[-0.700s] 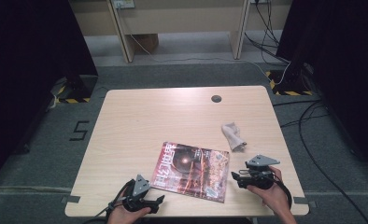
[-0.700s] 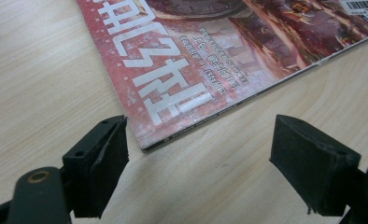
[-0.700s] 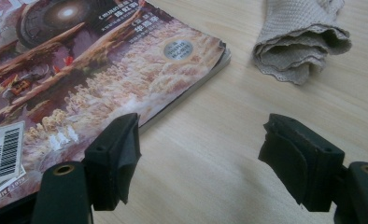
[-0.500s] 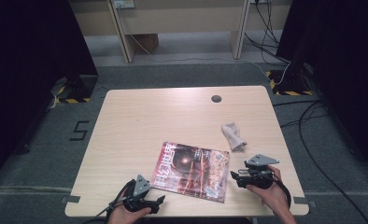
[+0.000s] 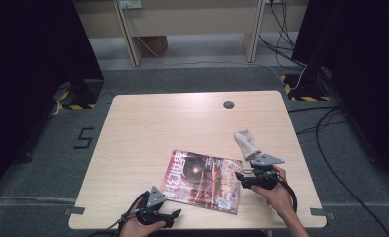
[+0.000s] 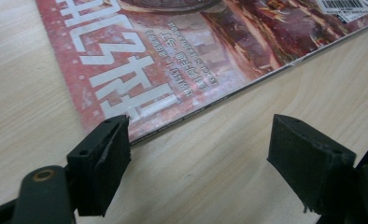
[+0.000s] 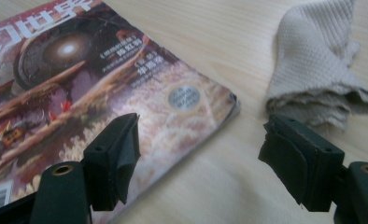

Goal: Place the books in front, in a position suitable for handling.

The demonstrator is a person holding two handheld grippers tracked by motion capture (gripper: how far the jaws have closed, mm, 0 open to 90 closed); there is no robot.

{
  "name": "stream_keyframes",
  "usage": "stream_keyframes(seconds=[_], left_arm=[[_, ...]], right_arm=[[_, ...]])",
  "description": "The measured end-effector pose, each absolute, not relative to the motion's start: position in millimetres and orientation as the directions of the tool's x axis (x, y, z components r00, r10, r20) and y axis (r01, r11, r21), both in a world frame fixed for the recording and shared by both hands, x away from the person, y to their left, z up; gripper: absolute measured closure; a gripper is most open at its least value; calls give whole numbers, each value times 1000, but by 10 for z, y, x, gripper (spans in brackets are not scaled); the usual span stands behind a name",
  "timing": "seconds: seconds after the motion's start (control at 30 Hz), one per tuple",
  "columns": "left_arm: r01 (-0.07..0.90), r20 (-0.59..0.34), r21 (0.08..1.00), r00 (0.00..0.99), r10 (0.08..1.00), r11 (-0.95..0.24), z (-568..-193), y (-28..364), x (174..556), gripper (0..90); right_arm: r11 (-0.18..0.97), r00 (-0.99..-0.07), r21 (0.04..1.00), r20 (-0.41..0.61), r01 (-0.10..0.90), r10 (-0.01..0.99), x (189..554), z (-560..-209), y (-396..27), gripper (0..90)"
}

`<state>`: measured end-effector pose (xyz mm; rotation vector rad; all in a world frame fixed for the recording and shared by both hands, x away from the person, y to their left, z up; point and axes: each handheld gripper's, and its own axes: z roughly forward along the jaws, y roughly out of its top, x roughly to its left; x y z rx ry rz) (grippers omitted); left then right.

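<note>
Spreading across most of the scene from above is a pale wooden table, standing on grey carpet with a dark round hole near its far edge. Next in size is a magazine with a reddish cover, lying flat and closed on the near half of the table, a little right of centre and turned slightly askew. Its near corner sits just ahead of the left gripper, and its right edge runs just beside the right gripper.

A crumpled beige cloth lies beyond the right gripper, close to the magazine's far right corner but apart from it; the right gripper view shows a strip of bare wood between cloth and magazine.

Both hands come in from the near edge. The left gripper holds its jaws wide apart, low over the table, with one pad at the magazine's corner edge and the other over bare wood; nothing is pinched. The right gripper likewise has its jaws spread: one hangs over the magazine's cover, the other in front of the cloth, with nothing clamped between them.
</note>
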<state>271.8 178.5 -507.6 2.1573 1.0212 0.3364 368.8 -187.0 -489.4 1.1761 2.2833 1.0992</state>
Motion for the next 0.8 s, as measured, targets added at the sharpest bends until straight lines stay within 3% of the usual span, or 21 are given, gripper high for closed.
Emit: stream_keyframes(seconds=[0.63, 0.8], left_arm=[[587, -122, 699, 661, 740, -409, -5116, 1662, 2721, 240], [594, -131, 696, 658, 742, -403, -5109, 1664, 2732, 241]], right_arm=[[415, -624, 733, 17, 539, 781, 4191, -5030, -1415, 274], [401, -624, 717, 61, 571, 779, 4274, -5098, -1391, 274]])
